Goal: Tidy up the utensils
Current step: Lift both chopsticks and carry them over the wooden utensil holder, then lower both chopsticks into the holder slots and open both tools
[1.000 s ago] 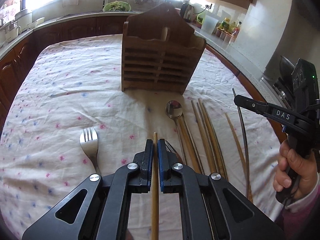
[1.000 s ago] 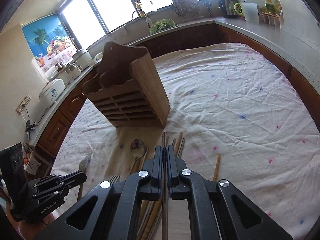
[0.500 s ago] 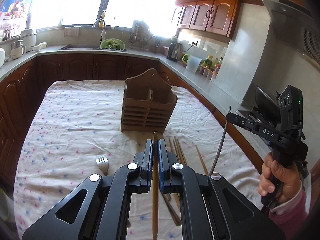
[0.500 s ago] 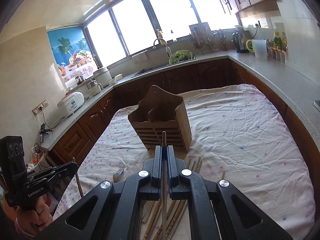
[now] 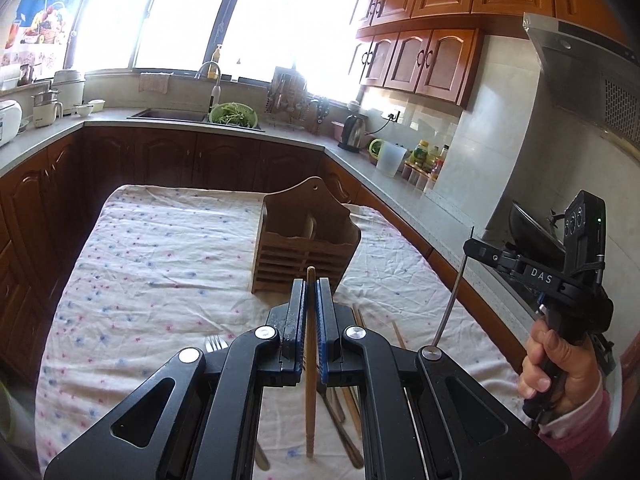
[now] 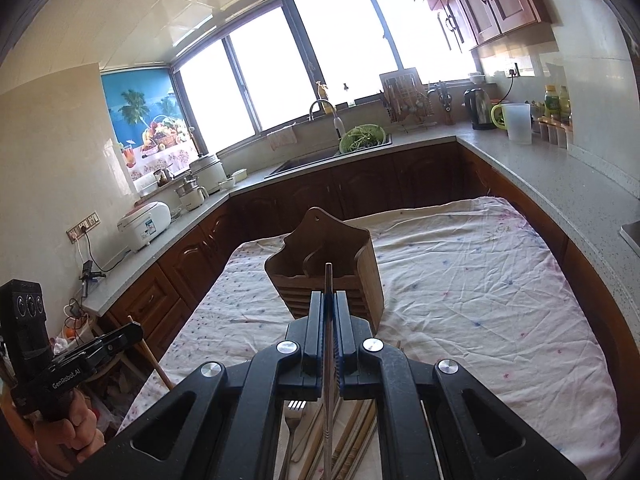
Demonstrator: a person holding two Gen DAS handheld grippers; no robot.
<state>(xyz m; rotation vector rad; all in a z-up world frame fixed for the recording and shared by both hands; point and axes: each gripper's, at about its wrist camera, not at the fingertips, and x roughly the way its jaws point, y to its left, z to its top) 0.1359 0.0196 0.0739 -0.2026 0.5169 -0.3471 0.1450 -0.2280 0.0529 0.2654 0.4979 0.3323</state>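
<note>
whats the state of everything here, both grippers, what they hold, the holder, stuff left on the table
left gripper: shut on wooden chopstick
wooden chopstick: clamped, lifted off the table
right gripper: shut on metal chopstick
metal chopstick: clamped, lifted off the table
wooden utensil holder: upright on the cloth, nothing seen inside
fork: lying flat on the cloth
loose chopsticks: lying on the cloth
</note>
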